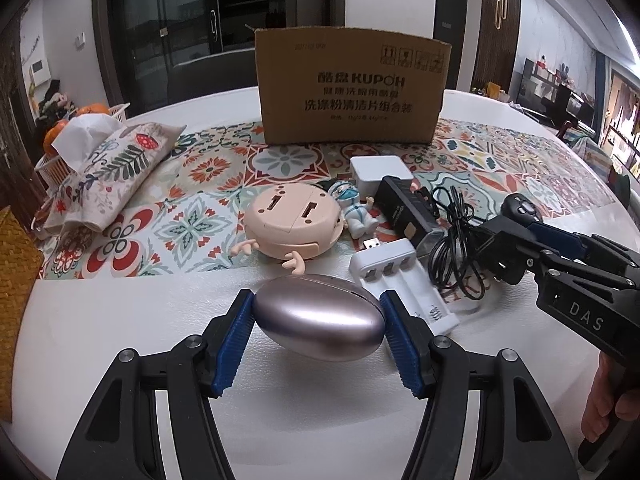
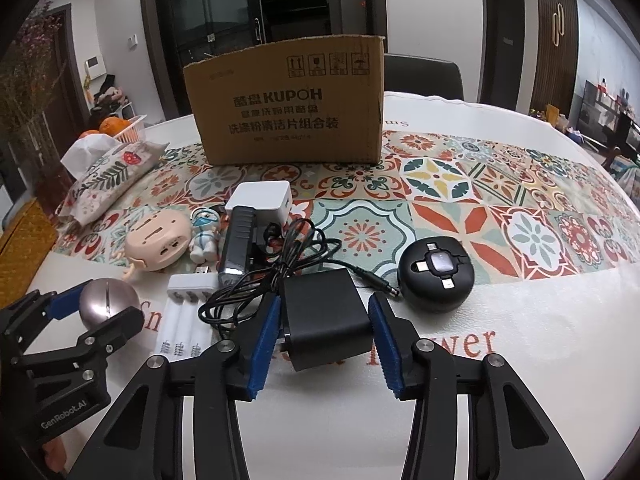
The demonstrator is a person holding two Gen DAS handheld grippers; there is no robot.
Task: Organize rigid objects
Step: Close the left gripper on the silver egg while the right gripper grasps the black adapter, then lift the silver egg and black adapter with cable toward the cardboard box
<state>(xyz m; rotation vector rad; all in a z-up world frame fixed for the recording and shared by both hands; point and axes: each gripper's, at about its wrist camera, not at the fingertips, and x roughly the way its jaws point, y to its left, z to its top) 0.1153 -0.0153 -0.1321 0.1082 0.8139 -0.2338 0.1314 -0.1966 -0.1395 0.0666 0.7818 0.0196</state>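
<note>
My left gripper (image 1: 318, 316) is shut on a metallic pink egg-shaped case (image 1: 318, 320), at or just above the white table; it also shows in the right wrist view (image 2: 108, 300). My right gripper (image 2: 322, 320) has its blue pads on both sides of a black power adapter (image 2: 324, 320) whose cable (image 2: 276, 268) coils behind it. An open cardboard box (image 1: 352, 88) stands at the back. In front of it lie a white battery charger (image 1: 400, 280), a beige toy (image 1: 292, 224), a small figurine (image 1: 356, 208), a white cube (image 1: 380, 176) and a black round cable hub (image 2: 436, 276).
A floral tissue pouch (image 1: 112, 168) lies at the left with a basket of oranges (image 1: 80, 120) behind it. A black rectangular device (image 1: 404, 208) lies beside the cable. A patterned runner (image 2: 480, 208) crosses the table.
</note>
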